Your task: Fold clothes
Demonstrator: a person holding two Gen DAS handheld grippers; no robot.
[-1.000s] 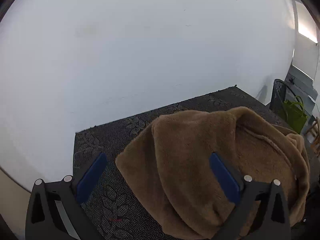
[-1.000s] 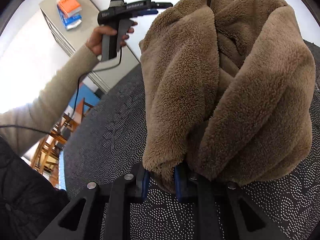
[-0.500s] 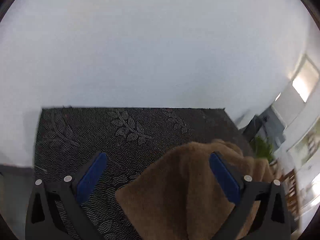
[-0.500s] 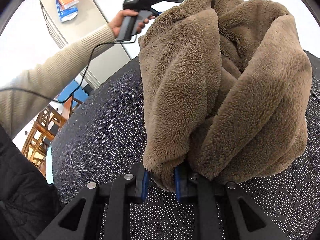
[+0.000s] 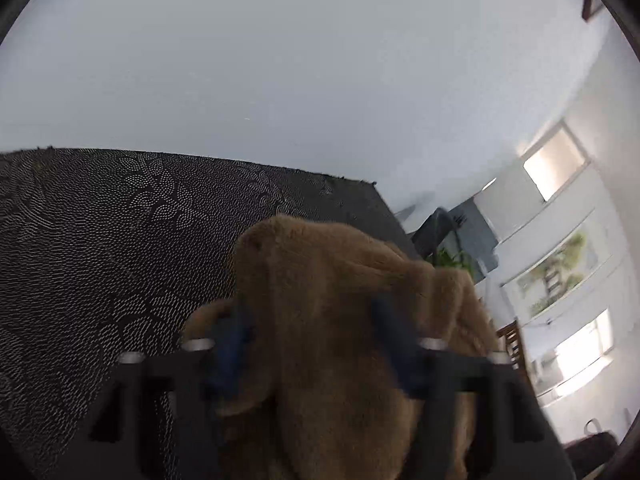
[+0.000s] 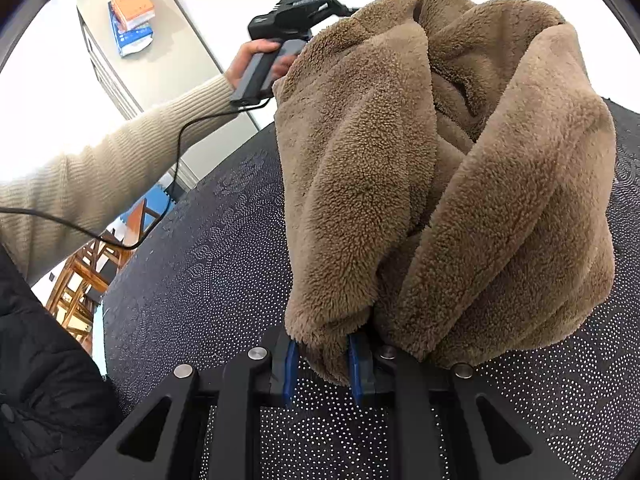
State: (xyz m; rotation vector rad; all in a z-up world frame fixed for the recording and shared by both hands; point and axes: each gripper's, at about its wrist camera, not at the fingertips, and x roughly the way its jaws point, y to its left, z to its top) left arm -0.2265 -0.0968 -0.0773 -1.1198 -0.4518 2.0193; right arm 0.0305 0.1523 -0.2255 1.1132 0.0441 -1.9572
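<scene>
Both grippers are on the brown fleece garment (image 6: 440, 168), which is bunched in a tall heap on the dark patterned table (image 6: 208, 280). Between the blue pads of my right gripper (image 6: 321, 364) a thick lower fold of it is pinched, the jaws nearly closed on the cloth. My left gripper (image 5: 314, 344) straddles the upper part of the heap with its jaws about halfway apart; the picture there is smeared, so I cannot tell whether the fingers (image 5: 234, 340) press the fleece or only flank it.

Only the right wrist view shows my left hand (image 6: 256, 60) on that gripper's handle, the ribbed beige sleeve (image 6: 120, 168), the black cable (image 6: 176, 168) hanging from it, and a grey cabinet (image 6: 180, 60) with an orange and a blue packet (image 6: 130, 16) on top. Only the left wrist view shows the far table edge against the white wall (image 5: 280, 60), with shelving beyond and a dark mesh bin (image 5: 436, 232) with something green in it.
</scene>
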